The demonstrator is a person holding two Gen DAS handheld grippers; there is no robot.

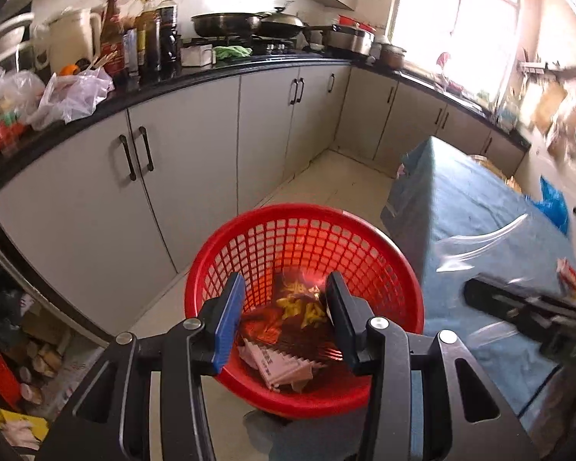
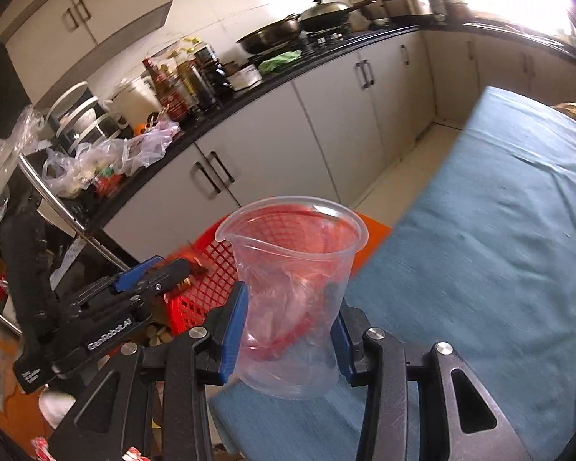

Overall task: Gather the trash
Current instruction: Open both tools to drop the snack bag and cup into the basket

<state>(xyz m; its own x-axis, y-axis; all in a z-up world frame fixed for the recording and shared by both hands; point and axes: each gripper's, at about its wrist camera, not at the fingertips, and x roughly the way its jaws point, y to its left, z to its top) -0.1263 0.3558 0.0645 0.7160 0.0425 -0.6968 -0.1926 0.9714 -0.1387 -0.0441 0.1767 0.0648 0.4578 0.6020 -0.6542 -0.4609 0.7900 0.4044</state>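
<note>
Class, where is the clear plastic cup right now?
In the right wrist view, the clear plastic cup sits gripped in the right claw, above the blue tablecloth, beside the red basket.

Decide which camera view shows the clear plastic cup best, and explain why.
The right wrist view: the clear plastic cup fills the centre, squeezed between the right hand-held gripper fingers, its rim and dented wall sharp. The left wrist view shows only faint, blurred streaks of it over the blue cloth.

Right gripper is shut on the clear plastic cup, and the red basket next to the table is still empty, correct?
Not quite. The right gripper is shut on the clear plastic cup, but the red basket is not empty: the left wrist view shows a yellow-printed wrapper and crumpled paper lying in it.
</note>
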